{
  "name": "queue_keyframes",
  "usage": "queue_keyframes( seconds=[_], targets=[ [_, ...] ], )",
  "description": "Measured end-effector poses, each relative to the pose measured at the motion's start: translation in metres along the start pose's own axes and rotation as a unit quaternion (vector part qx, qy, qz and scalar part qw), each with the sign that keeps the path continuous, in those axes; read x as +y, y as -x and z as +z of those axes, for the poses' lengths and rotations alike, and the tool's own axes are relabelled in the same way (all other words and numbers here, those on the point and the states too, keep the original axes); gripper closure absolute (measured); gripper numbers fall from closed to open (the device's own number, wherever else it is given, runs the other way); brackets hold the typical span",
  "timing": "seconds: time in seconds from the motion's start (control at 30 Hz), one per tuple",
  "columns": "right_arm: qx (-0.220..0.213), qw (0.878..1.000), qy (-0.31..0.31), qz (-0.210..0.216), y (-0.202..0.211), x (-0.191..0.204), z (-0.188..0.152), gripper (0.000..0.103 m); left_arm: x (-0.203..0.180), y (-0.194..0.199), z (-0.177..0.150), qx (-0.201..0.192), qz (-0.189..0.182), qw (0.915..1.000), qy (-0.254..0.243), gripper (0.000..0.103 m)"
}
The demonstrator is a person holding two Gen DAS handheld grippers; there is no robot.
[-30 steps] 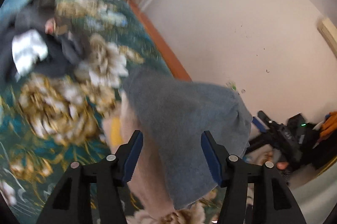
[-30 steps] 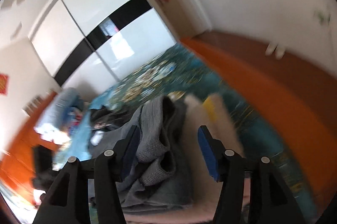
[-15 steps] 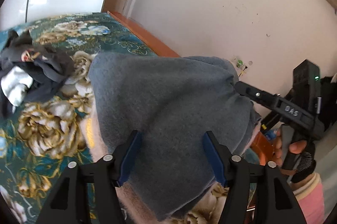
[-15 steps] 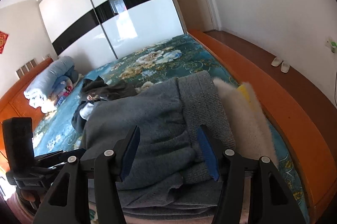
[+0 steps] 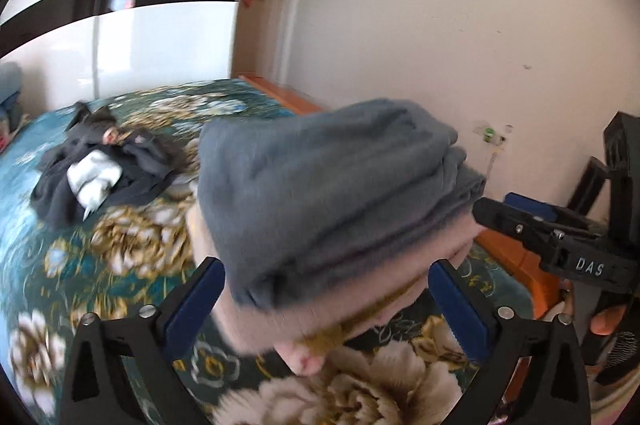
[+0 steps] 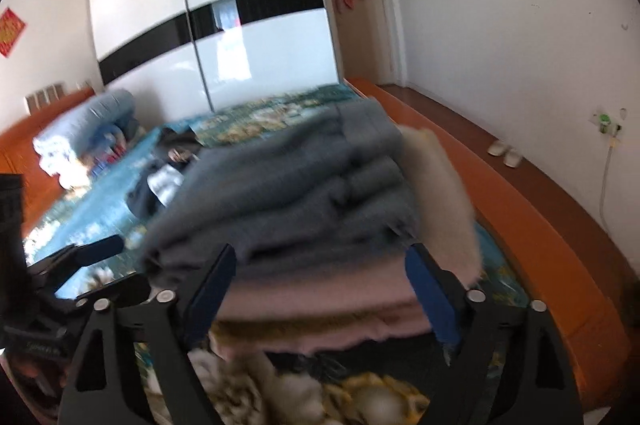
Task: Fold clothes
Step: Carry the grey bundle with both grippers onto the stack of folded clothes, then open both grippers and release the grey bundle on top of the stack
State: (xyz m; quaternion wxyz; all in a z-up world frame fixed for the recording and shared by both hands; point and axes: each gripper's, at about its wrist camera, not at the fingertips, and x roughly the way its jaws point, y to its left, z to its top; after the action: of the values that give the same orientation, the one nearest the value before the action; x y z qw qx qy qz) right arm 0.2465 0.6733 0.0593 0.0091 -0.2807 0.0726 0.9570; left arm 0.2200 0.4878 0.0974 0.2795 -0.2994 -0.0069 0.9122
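Observation:
A folded grey sweater (image 5: 332, 193) lies on top of a stack of folded clothes on the bed; it also shows in the right wrist view (image 6: 304, 193). Pink (image 6: 320, 301) and cream (image 6: 436, 181) garments lie under and beside it. My left gripper (image 5: 326, 299) is open, its fingers either side of the stack's near edge. My right gripper (image 6: 320, 285) is open at the stack's other side, and it shows in the left wrist view (image 5: 532, 229). A crumpled dark garment (image 5: 104, 165) lies farther back on the bed.
The bed has a teal floral cover (image 5: 80, 265) and an orange wooden frame (image 6: 500, 193). A white and black sliding wardrobe (image 6: 224, 25) stands behind. Rolled bedding (image 6: 80, 133) lies at the head. Slippers (image 6: 506, 153) sit on the floor by the wall.
Both grippers have dropped lower and drawn back, so the stack is seen more from the side. The views have swung towards the wardrobe. Both stay open.

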Motion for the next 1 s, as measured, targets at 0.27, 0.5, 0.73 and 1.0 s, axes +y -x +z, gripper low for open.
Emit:
queue_keyframes(
  seconds=[0.27,0.5,0.73,1.0],
  targets=[
    [0.021,0.998,0.05,0.017,-0.013,-0.028,-0.01,0.014,-0.021,-0.026,-0.044,0.01,0.105,0.9935,0.045,0.0],
    [-0.004,0.996,0.069,0.051,-0.031,-0.048,-0.013,0.013,-0.019,-0.037,-0.049,-0.035,0.178,0.9792,0.092,0.0],
    [-0.055,0.992,0.08,0.086,-0.038,-0.052,-0.023,0.0,-0.037,-0.033,-0.055,-0.086,0.224,0.9683,0.069,0.0],
    [-0.074,0.99,0.095,0.074,-0.038,-0.049,-0.031,0.0,-0.041,-0.033,-0.063,-0.088,0.224,0.9696,0.044,0.0]
  ],
)
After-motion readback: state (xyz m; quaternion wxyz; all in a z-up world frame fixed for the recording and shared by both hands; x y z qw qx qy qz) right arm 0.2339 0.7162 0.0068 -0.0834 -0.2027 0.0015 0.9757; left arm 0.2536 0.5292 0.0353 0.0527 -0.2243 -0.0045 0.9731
